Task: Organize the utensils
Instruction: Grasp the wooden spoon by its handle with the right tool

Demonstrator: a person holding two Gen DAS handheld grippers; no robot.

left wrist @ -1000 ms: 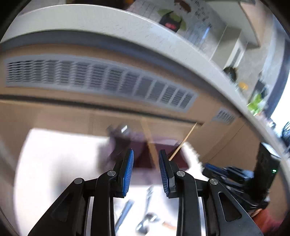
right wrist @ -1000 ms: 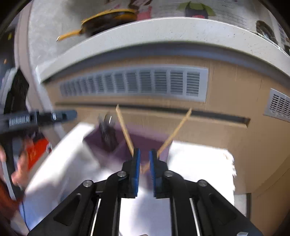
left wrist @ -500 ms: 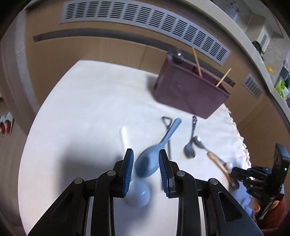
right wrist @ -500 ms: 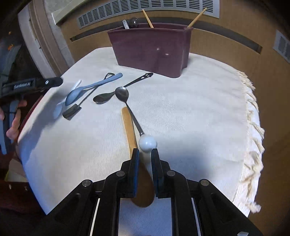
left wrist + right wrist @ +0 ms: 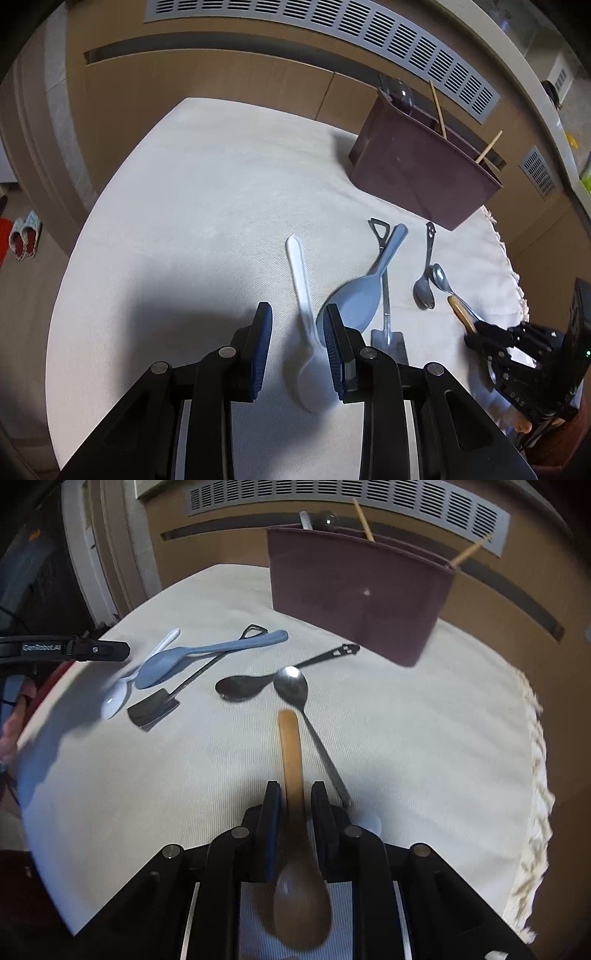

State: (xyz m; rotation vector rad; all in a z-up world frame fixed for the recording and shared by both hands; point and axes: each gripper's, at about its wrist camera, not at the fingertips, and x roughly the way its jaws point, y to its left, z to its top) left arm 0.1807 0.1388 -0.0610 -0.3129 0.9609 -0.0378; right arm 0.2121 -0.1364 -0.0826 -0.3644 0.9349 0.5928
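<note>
Left wrist view: left gripper (image 5: 297,345) hung spread over the white spoon (image 5: 303,317), which ran near-to-far between the fingers, bowl nearest; blue rice paddle (image 5: 364,288) just right.

Right wrist view: right gripper (image 5: 294,812) straddled the wooden spoon (image 5: 293,812), handle pointing far toward the maroon caddy (image 5: 354,594). Jaws narrow; contact probably not made, blur hindered. Right claw sat nearer the caddy.

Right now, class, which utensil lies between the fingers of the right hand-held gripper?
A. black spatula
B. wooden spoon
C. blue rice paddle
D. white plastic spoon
B: the wooden spoon has its handle running between the fingers of the right hand-held gripper, which have not closed on it.
</note>
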